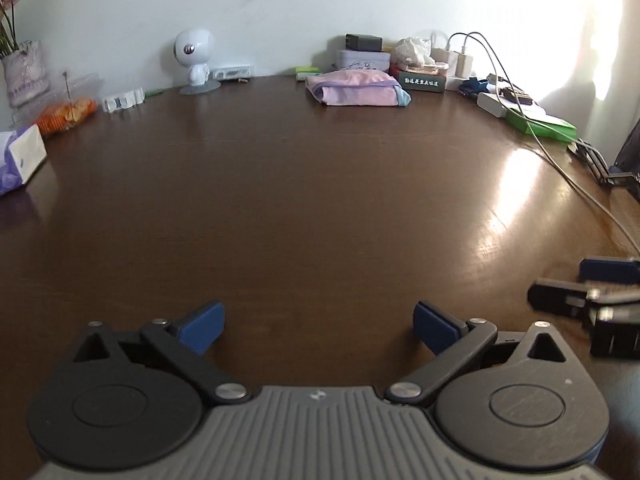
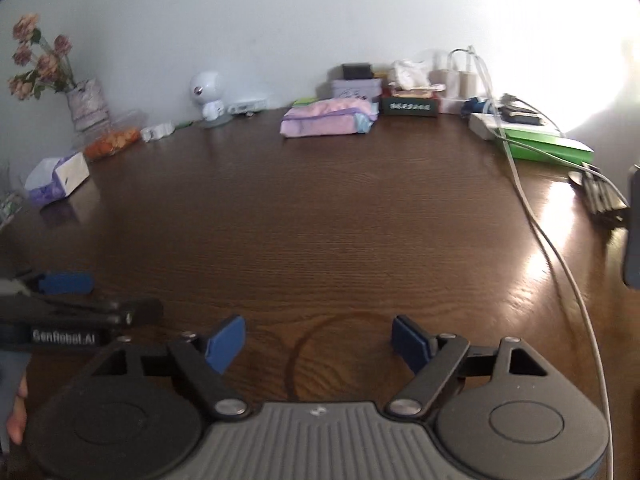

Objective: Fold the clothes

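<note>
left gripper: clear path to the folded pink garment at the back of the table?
Probably yes. The left gripper is open and empty, with only bare table between it and the folded pink garment; it is a long way forward.

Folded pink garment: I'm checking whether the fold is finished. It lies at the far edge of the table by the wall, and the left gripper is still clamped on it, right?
Not quite. The folded pink garment does lie at the far edge of the table by the wall, but the left gripper is open and empty, well short of it, as the left wrist view shows.
</note>
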`<state>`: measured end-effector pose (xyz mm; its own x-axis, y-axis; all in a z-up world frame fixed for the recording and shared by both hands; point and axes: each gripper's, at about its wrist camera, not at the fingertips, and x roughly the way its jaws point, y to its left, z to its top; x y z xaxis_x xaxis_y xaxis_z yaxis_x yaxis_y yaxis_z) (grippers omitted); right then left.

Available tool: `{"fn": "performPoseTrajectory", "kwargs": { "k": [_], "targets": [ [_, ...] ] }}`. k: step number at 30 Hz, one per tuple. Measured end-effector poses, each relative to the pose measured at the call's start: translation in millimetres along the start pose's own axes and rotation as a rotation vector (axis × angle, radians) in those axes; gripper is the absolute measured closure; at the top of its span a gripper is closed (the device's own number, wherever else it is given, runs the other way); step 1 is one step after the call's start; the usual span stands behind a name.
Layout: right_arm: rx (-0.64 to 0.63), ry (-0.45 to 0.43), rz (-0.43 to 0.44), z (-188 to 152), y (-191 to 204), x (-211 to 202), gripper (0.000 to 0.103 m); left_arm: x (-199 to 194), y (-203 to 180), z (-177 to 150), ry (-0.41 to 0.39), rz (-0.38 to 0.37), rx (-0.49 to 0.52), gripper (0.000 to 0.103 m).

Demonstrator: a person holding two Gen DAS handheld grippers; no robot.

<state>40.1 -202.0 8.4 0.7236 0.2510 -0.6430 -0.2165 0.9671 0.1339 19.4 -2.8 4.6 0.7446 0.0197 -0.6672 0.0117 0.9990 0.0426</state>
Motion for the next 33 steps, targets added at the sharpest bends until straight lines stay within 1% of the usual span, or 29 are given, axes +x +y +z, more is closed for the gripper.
{"fn": "performPoseTrajectory", "kwargs": {
  "k": [1, 2, 5, 6, 8, 33],
  "targets": [
    [-0.002, -0.008, -0.02, -3, 1, 0, 0.013, -3, -3, -4, -0.02, 0.015, 0.014, 0.001],
    [-0.003, -0.016, -0.039, -6, 2, 0, 0.011, -6, -4, -7, -0.031, 0.018, 0.019, 0.001],
    [-0.043, -0.017, -0.106, -10, 12, 6, 0.0, -8, -2, -13, -0.042, 0.001, 0.005, 0.001],
    [-0.057, -0.015, -0.124, -11, 16, 8, 0.0, -8, 0, -12, -0.041, -0.002, -0.008, 0.001],
    [-0.05, -0.017, -0.12, -10, 19, 8, 0.0, -6, 3, -11, -0.035, -0.009, -0.027, 0.001],
    [-0.044, -0.017, -0.13, -14, 18, 9, 0.0, -6, 2, -11, -0.033, -0.011, -0.031, 0.001]
  ]
}}
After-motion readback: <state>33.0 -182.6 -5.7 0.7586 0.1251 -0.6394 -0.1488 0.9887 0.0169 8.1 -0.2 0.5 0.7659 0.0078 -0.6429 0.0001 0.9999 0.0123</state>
